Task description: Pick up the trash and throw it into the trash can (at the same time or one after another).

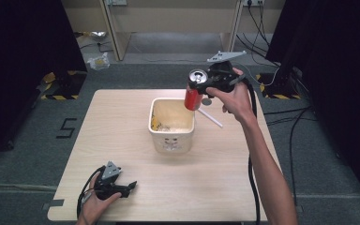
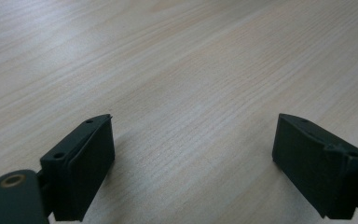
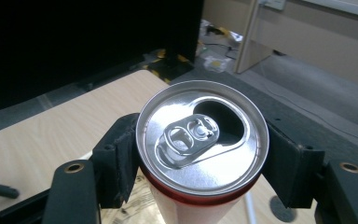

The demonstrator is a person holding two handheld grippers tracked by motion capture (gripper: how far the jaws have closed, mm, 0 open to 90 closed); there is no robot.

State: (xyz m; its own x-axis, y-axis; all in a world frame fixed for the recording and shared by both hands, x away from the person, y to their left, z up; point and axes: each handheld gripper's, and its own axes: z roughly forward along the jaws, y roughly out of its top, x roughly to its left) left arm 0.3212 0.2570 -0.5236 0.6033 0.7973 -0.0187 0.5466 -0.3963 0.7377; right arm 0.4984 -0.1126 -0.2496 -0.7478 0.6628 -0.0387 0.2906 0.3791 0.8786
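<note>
A red drink can [image 1: 195,90] with an opened silver top [image 3: 202,136] hangs in the air over the back right corner of a cream square bin [image 1: 171,123]. My right gripper [image 1: 212,80] is shut on the can, its black jaws pressed to both sides just under the rim. The bin stands in the middle of the wooden table [image 1: 122,122] and holds some yellowish scraps. My left gripper [image 1: 130,186] rests near the table's front left corner, open, with bare wood between its jaws [image 2: 193,154].
A white straw-like stick [image 1: 211,118] and a small grey disc [image 1: 206,101] lie on the table right of the bin. Black cables trail from both grippers. Dark partitions stand at both sides, and crumpled litter [image 1: 98,61] lies on the floor behind.
</note>
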